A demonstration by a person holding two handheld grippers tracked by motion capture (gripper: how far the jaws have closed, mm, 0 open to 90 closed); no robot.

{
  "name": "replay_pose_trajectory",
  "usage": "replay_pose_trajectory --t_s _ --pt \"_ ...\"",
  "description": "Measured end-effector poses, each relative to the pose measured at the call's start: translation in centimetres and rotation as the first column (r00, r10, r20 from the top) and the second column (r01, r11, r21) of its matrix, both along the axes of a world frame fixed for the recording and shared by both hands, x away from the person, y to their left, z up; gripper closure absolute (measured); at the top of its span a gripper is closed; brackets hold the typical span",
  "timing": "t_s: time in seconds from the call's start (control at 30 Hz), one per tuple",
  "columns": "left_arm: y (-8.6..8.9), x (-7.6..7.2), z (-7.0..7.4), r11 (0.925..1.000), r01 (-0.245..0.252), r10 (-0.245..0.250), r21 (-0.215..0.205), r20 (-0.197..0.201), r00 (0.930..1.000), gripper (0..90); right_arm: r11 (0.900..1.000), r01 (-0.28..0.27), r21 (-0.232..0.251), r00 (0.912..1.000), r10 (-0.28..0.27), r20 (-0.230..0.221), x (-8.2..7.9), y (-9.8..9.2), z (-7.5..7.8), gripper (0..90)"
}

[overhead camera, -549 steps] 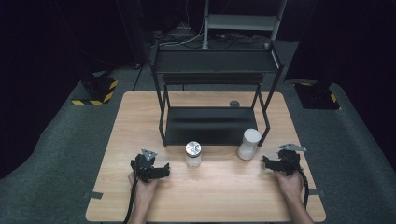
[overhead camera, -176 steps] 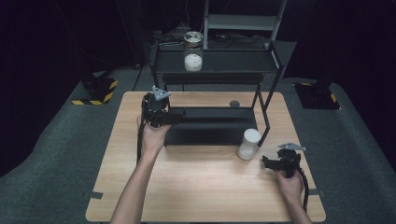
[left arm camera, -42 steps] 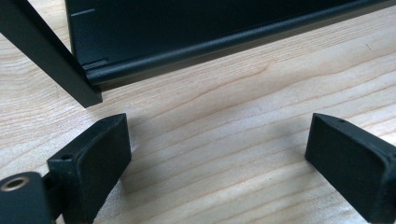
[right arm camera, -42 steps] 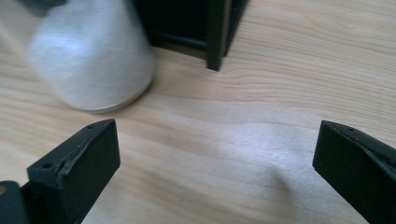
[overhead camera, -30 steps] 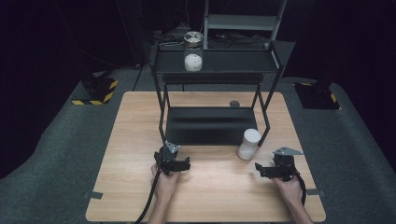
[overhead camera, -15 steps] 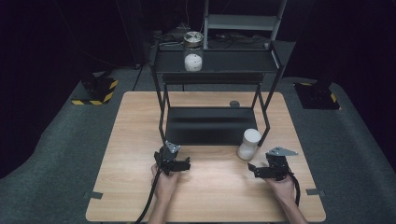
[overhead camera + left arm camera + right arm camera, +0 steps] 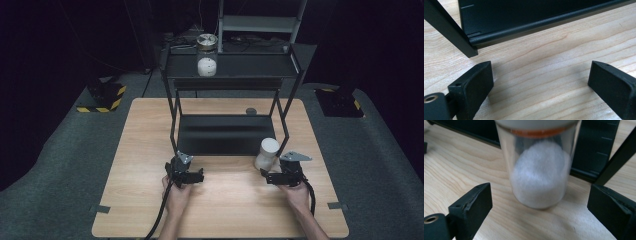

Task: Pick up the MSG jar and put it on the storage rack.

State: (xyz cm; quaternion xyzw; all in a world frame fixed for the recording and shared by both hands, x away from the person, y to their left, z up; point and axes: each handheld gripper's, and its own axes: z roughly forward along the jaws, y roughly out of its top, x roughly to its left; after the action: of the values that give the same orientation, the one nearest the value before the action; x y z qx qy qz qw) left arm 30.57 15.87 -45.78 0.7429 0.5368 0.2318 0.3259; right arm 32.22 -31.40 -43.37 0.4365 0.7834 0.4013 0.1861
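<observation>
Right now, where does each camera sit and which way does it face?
High view: above the person's side, facing forward and down on the table; both forearms and tools show.
Left gripper view: on the left tool, facing the rack's lower shelf.
Right gripper view: on the right tool, facing the jar.
Shared: jar, high and right.

**Colours and Patterns on Record**

Table (image 7: pixel 150 150): pale wood, fine wavy grain. Rack (image 7: pixel 225 135): matt black throughout. Near jar (image 7: pixel 539 170): clear glass, white filling, orange band under a pale lid. Shelf jar (image 7: pixel 206 55): clear, white filling (metallic lid). Both grippers, left (image 7: pixel 197 177) and right (image 7: pixel 266 176): black, grey top plates. Floor (image 7: pixel 60 165): dark grey; yellow-and-black hazard stripes on block (image 7: pixel 102 97).
</observation>
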Motion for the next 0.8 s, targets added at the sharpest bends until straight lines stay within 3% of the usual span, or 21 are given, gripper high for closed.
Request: replay_pose_trajectory --t_s 0.6,0.8 --pt "0.0 0.0 0.0 1.0000 0.000 0.000 0.001 -0.001 1.0000 6.0 0.998 0.009 0.066 0.9999 -0.010 0.012 1.6 0.6 0.7 11.9" --pt "0.0 0.0 0.0 1.0000 0.000 0.000 0.000 0.000 1.0000 6.0 0.998 0.005 0.067 0.9993 -0.008 0.038 1.8 1.1 1.0 16.5"
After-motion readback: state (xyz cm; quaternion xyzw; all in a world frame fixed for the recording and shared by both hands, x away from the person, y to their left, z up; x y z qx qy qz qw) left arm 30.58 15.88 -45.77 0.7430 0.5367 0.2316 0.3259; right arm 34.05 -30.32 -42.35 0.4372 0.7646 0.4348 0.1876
